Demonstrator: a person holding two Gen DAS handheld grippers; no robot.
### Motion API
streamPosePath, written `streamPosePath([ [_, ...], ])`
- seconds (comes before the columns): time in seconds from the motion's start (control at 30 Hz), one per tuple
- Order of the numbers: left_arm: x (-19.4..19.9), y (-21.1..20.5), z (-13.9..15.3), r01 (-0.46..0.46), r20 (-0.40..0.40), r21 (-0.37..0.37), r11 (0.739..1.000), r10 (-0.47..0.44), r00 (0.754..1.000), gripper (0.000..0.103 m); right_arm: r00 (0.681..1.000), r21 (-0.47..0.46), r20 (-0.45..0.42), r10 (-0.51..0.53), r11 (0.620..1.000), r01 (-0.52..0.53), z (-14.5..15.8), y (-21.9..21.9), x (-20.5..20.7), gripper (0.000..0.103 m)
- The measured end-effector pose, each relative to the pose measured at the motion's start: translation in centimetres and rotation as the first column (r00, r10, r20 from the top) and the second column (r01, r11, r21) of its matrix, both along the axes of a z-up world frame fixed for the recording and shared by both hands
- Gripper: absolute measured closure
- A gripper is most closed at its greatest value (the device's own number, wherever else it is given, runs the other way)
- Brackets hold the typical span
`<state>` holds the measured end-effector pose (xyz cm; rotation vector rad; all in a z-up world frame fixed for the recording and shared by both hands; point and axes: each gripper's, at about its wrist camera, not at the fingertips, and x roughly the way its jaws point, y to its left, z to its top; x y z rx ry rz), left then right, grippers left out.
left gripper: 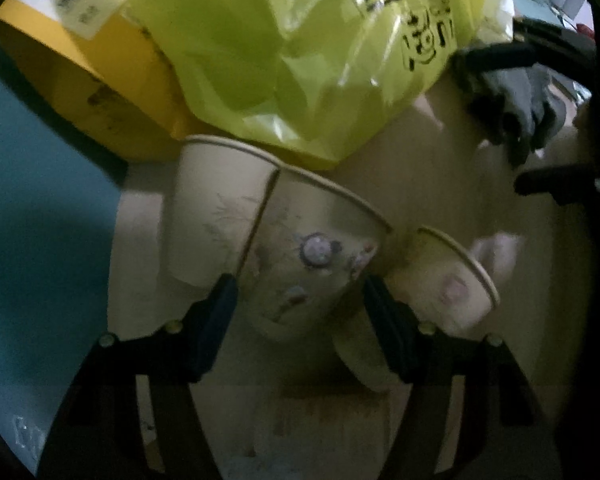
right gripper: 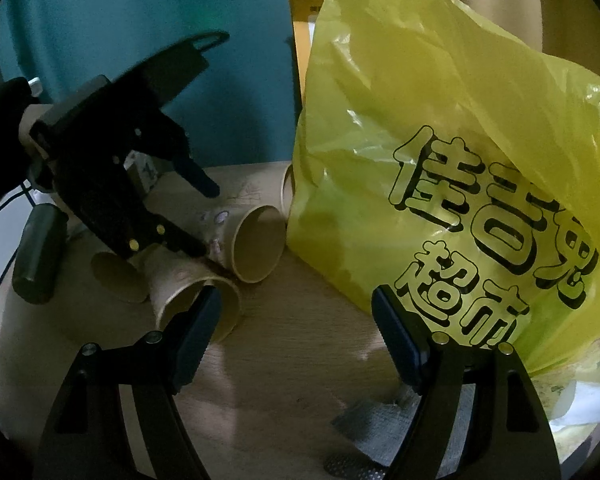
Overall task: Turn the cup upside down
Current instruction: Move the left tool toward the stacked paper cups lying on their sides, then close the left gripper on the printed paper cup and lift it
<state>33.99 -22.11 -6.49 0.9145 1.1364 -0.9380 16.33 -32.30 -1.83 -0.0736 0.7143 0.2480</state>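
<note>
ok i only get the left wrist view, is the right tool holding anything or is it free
Observer: It's free. The right tool is open and empty, low over the table beside the yellow bag.
Operator: and which way do the cup mouths point
Observer: Toward the right camera. The patterned cup between the left tool fingers and the nearer cup both lie on their sides, and the camera looks into their open mouths.
</note>
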Motion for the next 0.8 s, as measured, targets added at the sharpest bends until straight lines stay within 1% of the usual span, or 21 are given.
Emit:
streamPosePath([
  [0.17, 0.1, -0.8, -1.0, 0.0, -0.004, -0.006, 1.0, -0.001, 1.0, 0.036, 1.0, 0.002, -0.002, -0.005, 1.0, 0.005, 0.0, -0.3, -0.2, 0.023],
  [0.23, 0.2, -0.8, -1.4, -0.012, 0.0, -0.01, 1.0, 0.012, 1.0, 0.04, 1.0, 0.005, -0.003, -0.011, 1.0, 0.011, 0.0, -0.4, -0.2, 0.023],
  [0.27, 0.2, -0.7, -1.4, -0.015, 0.002, -0.016, 1.0, 0.015, 1.0, 0.04, 1.0, 0.006, -0.004, -0.014, 1.0, 0.014, -0.1, -0.4, -0.2, 0.023],
  [0.43, 0.0, -0.7, -0.7, -0.049, 0.025, -0.066, 0.997, 0.05, 0.998, 0.042, 0.999, 0.007, -0.008, -0.032, 0.999, 0.032, 0.0, -0.6, -0.6, 0.023],
  [0.53, -0.8, -0.7, 0.3, -0.063, 0.039, -0.084, 0.995, 0.066, 0.997, 0.042, 0.999, 0.01, -0.007, -0.038, 0.999, 0.039, 0.4, -0.8, -1.0, 0.023],
  [0.67, -2.1, -0.3, 2.6, -0.081, 0.072, -0.107, 0.991, 0.089, 0.993, 0.042, 0.999, 0.009, 0.01, -0.042, 0.999, 0.042, 1.1, -0.8, -2.0, 0.023],
  [0.77, -3.7, 0.4, 5.1, -0.124, 0.092, -0.154, 0.98, 0.139, 0.986, 0.042, 0.999, 0.008, 0.03, -0.042, 0.999, 0.041, 2.0, -0.6, -3.3, 0.023],
  [0.8, -4.5, 3.3, 6.4, -0.135, 0.093, -0.17, 0.976, 0.152, 0.984, 0.042, 0.998, 0.009, 0.039, -0.041, 0.999, 0.04, 2.4, -0.5, -3.9, 0.023],
])
